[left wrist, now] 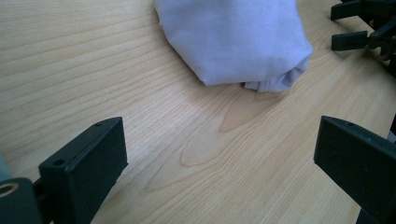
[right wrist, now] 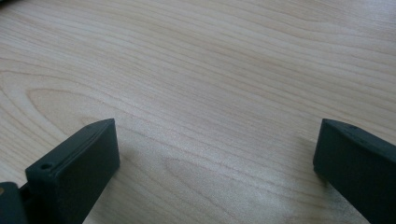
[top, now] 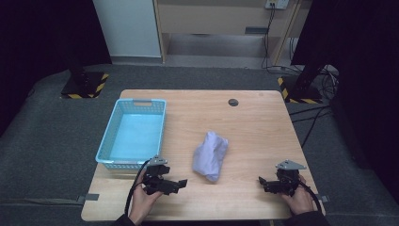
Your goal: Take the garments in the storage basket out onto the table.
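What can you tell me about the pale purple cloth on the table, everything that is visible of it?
The cloth is a pale lilac fabric, soft and smooth-looking, bunched into a loose, rounded bundle with folds tucked under its near end. It lies on the bare wooden table, near the middle, to the right of the blue basket and apart from it. Neither gripper touches it; it lies between them, slightly farther out.

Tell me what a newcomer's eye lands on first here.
First the crumpled pale lilac cloth lying mid-table, then the empty light blue basket to its left. Near the front edge, the left tool and right tool flank the cloth, both open and holding nothing.
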Demonstrator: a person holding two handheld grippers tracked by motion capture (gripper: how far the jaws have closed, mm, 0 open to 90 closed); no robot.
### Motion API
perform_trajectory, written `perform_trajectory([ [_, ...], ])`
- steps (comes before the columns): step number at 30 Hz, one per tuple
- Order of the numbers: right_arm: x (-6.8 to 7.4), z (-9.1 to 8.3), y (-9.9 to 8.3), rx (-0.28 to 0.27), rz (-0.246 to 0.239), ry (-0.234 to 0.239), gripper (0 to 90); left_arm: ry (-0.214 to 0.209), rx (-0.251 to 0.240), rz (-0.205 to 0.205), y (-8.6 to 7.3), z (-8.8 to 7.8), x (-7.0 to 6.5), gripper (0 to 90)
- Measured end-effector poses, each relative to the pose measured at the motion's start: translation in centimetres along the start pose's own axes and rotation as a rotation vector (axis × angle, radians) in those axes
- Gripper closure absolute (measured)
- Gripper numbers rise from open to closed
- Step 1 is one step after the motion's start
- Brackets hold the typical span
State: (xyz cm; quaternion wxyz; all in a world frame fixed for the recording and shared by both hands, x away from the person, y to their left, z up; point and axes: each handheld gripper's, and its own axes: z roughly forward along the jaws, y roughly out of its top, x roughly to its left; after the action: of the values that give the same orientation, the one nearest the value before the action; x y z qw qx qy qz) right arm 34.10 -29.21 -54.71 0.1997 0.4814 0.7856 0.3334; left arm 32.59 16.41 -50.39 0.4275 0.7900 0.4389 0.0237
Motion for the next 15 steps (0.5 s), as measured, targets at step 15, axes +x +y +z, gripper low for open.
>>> perform_trajectory([
  [15,0.00,0.00,0.00,0.000,0.000,0.000,0.6,0.007,0.006,-0.041,-0.39,-0.86,0.64,2.4],
])
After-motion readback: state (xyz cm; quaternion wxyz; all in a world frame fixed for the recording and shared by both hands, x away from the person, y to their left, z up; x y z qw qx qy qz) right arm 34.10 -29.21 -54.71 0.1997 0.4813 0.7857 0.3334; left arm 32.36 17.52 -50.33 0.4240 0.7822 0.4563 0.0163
